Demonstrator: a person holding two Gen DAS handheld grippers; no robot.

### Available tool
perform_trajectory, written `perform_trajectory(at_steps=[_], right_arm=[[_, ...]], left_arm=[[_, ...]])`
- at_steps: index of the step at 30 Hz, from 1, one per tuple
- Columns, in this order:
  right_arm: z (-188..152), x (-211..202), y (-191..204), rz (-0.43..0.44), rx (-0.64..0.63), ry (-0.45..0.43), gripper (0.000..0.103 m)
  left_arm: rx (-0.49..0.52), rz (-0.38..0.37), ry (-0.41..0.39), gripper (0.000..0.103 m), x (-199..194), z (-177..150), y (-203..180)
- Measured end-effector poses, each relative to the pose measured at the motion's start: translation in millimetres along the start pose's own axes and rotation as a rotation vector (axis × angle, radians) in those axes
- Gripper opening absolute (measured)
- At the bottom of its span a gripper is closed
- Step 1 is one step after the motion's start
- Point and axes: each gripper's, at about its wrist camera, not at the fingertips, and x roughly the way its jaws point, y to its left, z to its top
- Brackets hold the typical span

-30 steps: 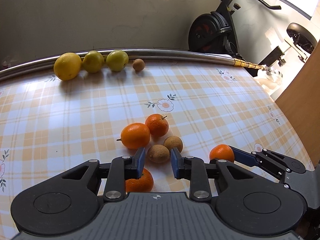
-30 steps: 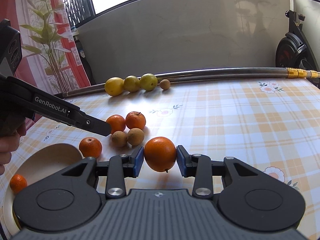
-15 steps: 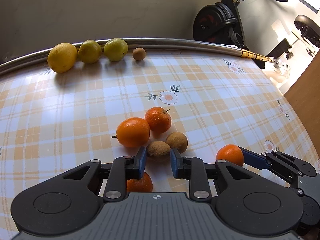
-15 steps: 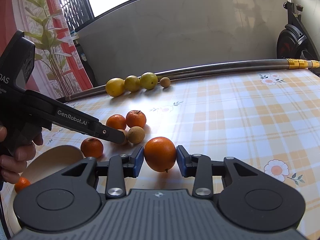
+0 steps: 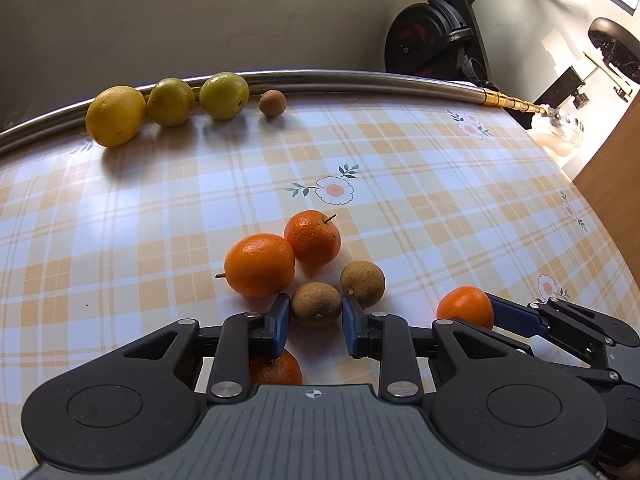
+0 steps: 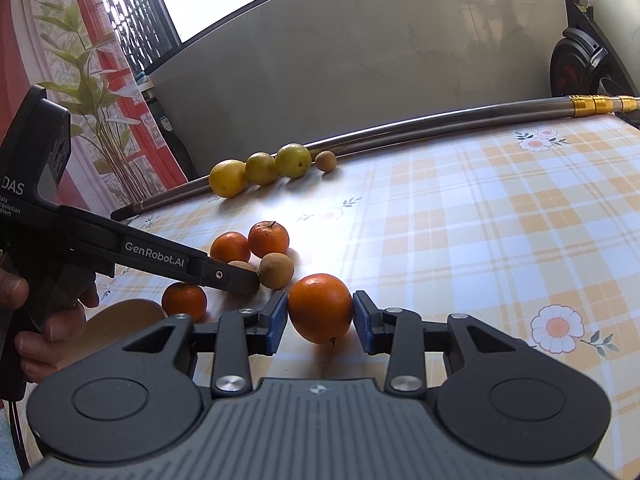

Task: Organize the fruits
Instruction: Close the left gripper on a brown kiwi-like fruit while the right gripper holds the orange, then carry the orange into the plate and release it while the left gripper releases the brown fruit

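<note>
On the plaid tablecloth (image 5: 400,168), my left gripper (image 5: 314,312) has its blue pads against both sides of a small brown fruit (image 5: 316,304). A second brown fruit (image 5: 362,283) and two oranges (image 5: 259,264) (image 5: 313,237) lie just beyond it. Another orange (image 5: 276,368) shows under the left finger. My right gripper (image 6: 320,316) is shut on an orange (image 6: 320,307), held just above the cloth. In the right wrist view, the left gripper (image 6: 236,278) reaches in from the left and hides most of the brown fruit it holds.
Three yellow-green citrus (image 5: 116,115) and a small brown fruit (image 5: 272,103) line the far edge against a metal pole (image 5: 360,80). A pale wooden bowl (image 6: 120,320) sits at the near left beside a hand (image 6: 52,320). An exercise bike (image 5: 436,40) stands behind the table.
My left gripper has sunk and moved forward until the brown fruit sits between its pads. The right gripper still holds its orange, with a slight roll.
</note>
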Motion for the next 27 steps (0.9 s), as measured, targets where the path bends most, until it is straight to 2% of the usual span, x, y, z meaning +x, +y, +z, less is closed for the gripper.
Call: perform_trajectory(at_steps=[3, 11, 14, 18, 23, 27], right_arm=[[0, 1, -1, -0.001, 0.001, 0.003, 0.038], [1, -7, 3, -0.05, -0.002, -0.001, 0.038], [3, -17, 6, -0.031, 0.019, -0.009, 0.038], [7, -28, 14, -0.021, 0.032, -0.016, 0.038], [9, -41, 24, 0.008, 0.071, -0.013, 0.038], [4, -45, 42, 0.016, 0.049, 0.009, 0.038]], left_arm=[[0.023, 0.031, -0.012, 0.029, -4, -1, -3], [0.045, 0.011, -0.065, 0.029, -35, -3, -8], [0.036, 0.004, -0.088, 0.029, -53, -5, -4], [-0.018, 0.001, -0.097, 0.029, -78, -13, 9], [-0.124, -0.005, -0.134, 0.029, -113, -38, 28], [-0.144, 0.021, -0.14, 0.029, -132, -62, 38]])
